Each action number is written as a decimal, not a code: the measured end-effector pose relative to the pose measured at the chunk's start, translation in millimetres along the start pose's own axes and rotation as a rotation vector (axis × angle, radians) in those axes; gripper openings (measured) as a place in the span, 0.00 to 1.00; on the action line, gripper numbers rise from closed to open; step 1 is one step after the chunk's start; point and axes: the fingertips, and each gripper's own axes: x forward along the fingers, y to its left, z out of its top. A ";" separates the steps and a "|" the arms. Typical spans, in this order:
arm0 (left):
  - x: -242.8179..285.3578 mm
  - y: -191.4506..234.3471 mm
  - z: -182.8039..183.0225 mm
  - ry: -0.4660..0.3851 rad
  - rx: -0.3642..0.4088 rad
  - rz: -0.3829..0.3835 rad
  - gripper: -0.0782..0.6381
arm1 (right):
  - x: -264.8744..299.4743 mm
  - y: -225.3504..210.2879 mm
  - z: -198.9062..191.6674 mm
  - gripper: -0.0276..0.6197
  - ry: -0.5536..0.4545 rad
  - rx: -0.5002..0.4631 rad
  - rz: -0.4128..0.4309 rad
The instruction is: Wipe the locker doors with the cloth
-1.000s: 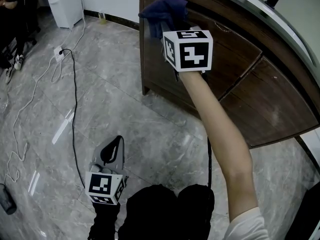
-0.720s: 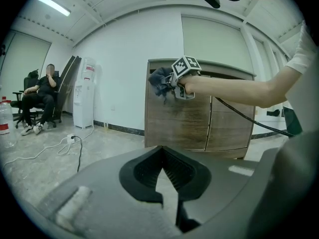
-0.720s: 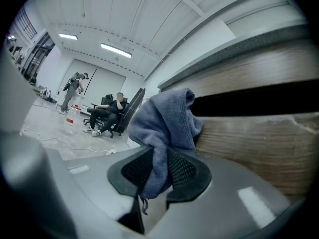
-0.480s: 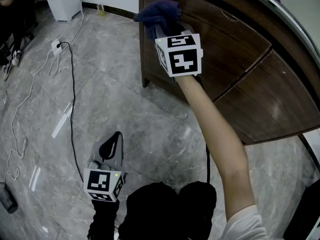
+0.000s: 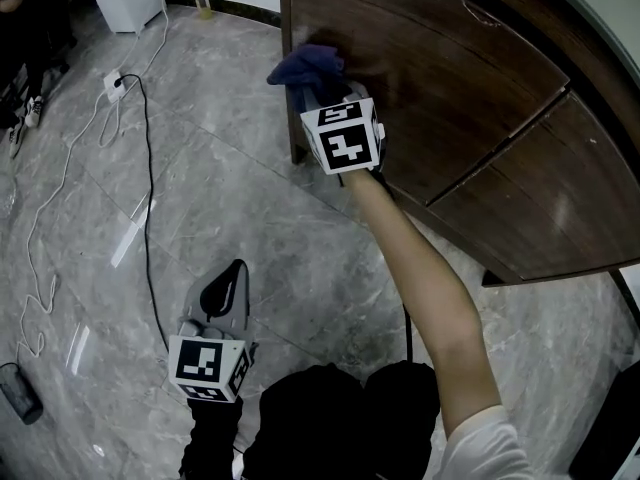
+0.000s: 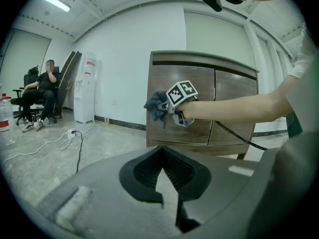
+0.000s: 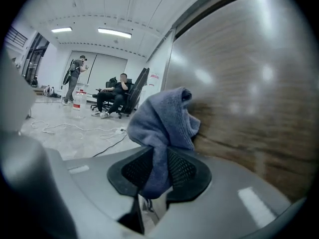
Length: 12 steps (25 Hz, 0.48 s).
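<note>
1. The cloth point(image 7: 164, 128), a blue bunched towel, is being pressed against the left locker door point(image 5: 430, 78), close to that door's left edge and about halfway down its face.
2. The right gripper point(image 5: 318, 86) is pinching the cloth: its jaws are closed on a fold that is hanging down between them, while the rest is bulging out ahead of the tips and touching the wood.
3. The left gripper point(image 5: 225, 298) is hanging low over the floor point(image 5: 250, 188), well apart from the locker. Its jaws are drawn together with nothing between them, and it is taking no part in the wiping.
4. I am judging the task to be under way but not finished. A stroke is running down the left side of the left door, while the rest of that door and the right locker door point(image 5: 570, 198) are lying well away from the cloth. The wood is showing no clear mark to tell wiped from unwiped, so I cannot say how much is already covered.
5. Against the earlier pictures, the cloth and the right gripper are sitting clearly lower. A second ago they were up at the top left corner of the left door, and now they have come down along its left edge. The grip on the cloth is looking the same.
6. The left gripper is holding much the same place over the floor as before, beside the black cable point(image 5: 148, 198).
</note>
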 end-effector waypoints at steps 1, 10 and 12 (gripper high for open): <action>0.6 0.9 -1.8 0.002 0.000 0.002 0.11 | 3.6 2.2 -6.7 0.18 0.010 0.001 0.006; 5.5 4.4 -14.8 0.023 -0.003 0.013 0.11 | 29.2 18.5 -60.3 0.18 0.082 0.027 0.044; 5.0 6.0 -17.1 0.026 -0.006 0.016 0.11 | 34.9 21.9 -72.6 0.18 0.097 0.036 0.052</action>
